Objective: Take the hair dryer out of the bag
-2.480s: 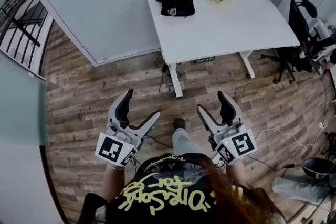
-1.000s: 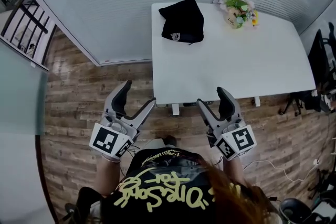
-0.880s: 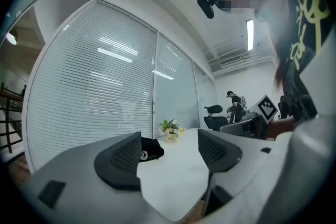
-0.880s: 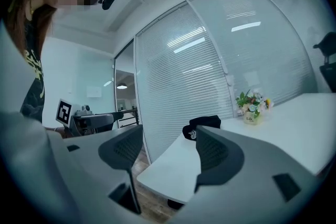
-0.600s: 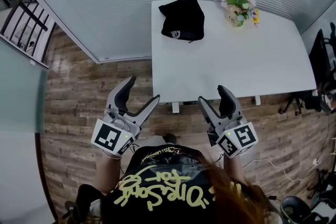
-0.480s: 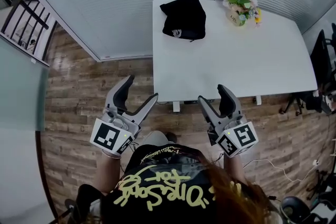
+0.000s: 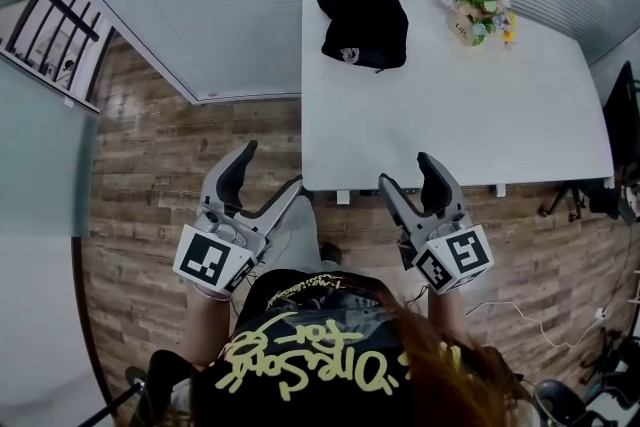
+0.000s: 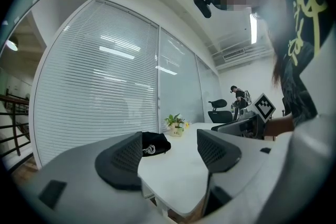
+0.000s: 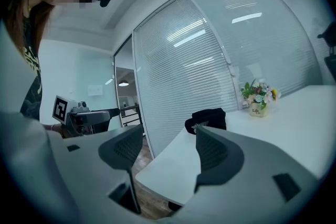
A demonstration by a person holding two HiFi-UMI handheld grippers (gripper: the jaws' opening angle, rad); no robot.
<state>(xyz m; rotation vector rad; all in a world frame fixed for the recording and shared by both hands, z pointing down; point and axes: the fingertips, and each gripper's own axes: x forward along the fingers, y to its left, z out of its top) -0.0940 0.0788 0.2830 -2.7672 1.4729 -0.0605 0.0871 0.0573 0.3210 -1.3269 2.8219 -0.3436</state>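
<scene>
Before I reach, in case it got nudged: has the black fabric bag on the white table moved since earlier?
No. The black fabric bag stays at the far left corner of the white table, left of the flower pot.

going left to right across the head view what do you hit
black railing → left gripper → black bag → flower pot; the right gripper overlaps bag and pot sideways, so it is left out

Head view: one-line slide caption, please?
Open, empty left gripper and right gripper held before the white table; black bag at its far left corner, flower pot farther right.
</scene>
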